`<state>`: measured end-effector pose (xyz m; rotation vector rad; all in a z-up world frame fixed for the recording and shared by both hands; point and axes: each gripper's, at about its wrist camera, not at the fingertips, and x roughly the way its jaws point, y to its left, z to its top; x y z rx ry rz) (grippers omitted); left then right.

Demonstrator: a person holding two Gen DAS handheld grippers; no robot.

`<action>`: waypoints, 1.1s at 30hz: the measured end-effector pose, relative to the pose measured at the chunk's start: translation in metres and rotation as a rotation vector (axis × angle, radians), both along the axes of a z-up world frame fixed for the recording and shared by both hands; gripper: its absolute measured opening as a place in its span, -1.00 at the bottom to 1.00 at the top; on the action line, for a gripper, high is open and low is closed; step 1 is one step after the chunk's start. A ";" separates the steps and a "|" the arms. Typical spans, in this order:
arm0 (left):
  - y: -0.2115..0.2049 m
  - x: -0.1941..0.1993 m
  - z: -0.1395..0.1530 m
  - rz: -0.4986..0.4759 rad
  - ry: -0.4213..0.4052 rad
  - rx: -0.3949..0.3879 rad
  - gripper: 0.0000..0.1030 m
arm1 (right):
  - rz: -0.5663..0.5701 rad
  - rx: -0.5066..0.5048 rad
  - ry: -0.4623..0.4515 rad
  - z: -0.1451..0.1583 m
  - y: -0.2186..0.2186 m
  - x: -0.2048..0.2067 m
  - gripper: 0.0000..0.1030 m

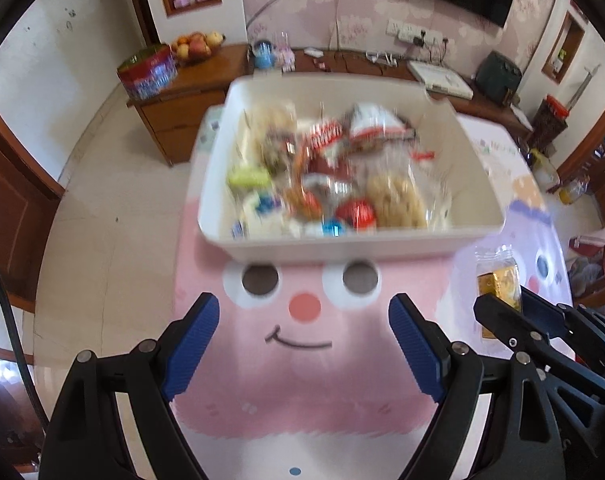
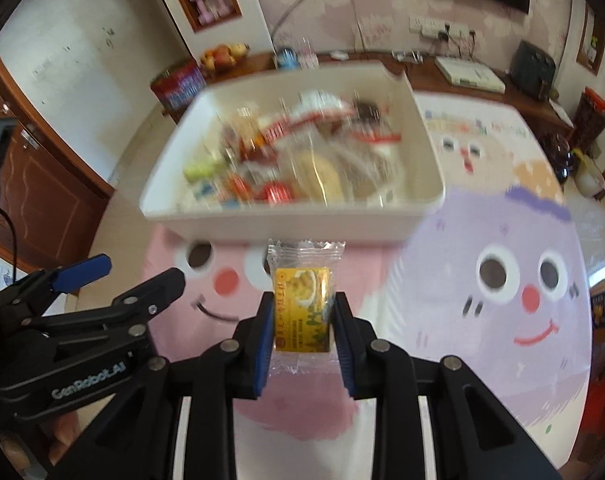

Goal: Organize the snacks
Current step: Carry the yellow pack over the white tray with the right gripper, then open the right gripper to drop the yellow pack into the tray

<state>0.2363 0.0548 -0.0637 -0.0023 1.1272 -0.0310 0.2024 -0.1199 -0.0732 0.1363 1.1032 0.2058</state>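
Note:
A white bin full of wrapped snacks stands on the cartoon tablecloth; it also shows in the right wrist view. My right gripper is shut on a yellow snack packet in clear wrap and holds it above the table, just short of the bin's near wall. From the left wrist view the packet and the right gripper sit at the right. My left gripper is open and empty above the pink face, in front of the bin. It shows at the left of the right wrist view.
The tablecloth carries pink and purple cartoon faces. A wooden sideboard behind holds a red tin, a fruit bowl and a white device. Floor lies left of the table.

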 end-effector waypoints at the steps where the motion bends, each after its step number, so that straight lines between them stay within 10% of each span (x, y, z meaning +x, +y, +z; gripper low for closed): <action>1: 0.001 0.003 0.006 0.002 -0.011 0.000 0.70 | 0.003 0.005 -0.019 0.009 0.001 0.003 -0.46; 18: 0.012 0.080 0.112 0.036 -0.224 0.000 0.80 | -0.014 0.006 -0.305 0.140 0.002 0.089 -0.45; 33: 0.010 0.134 0.086 0.054 -0.188 0.031 0.90 | -0.022 -0.007 -0.255 0.124 0.008 0.150 -0.44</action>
